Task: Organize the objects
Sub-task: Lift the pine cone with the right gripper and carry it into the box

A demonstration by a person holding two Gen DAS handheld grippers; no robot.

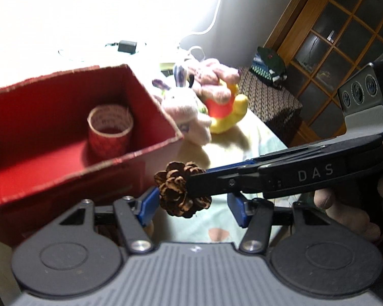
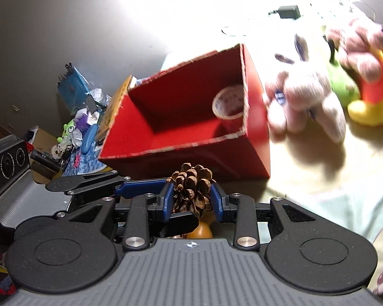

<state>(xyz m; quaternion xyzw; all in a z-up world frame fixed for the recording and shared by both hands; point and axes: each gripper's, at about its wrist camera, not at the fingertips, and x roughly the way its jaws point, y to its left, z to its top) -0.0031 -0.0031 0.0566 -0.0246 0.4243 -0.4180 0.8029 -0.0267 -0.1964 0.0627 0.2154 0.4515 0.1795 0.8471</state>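
Observation:
A brown pinecone [image 2: 191, 191] hangs above the bedsheet just in front of the red cardboard box [image 2: 166, 148], with my right gripper [image 2: 191, 200] shut on it, blue pads pressing both sides. In the left wrist view the pinecone [image 1: 182, 191] sits between the pads of my left gripper [image 1: 194, 205]. That gripper's left pad is against the pinecone and a gap shows at the right pad. The right gripper's fingers [image 1: 217, 183] reach in from the right. The red box [image 1: 145, 151] holds a red patterned roll [image 1: 109, 132], seen also as the roll [image 2: 229, 107].
Plush toys lie right of the box: a pink rabbit [image 2: 306, 97] and a yellow bear in red [image 2: 375, 97]. A black charger [image 1: 126, 46] lies behind the box. A wooden glazed door [image 1: 332, 38] stands at the right. Clutter [image 2: 76, 117] lies off the left edge.

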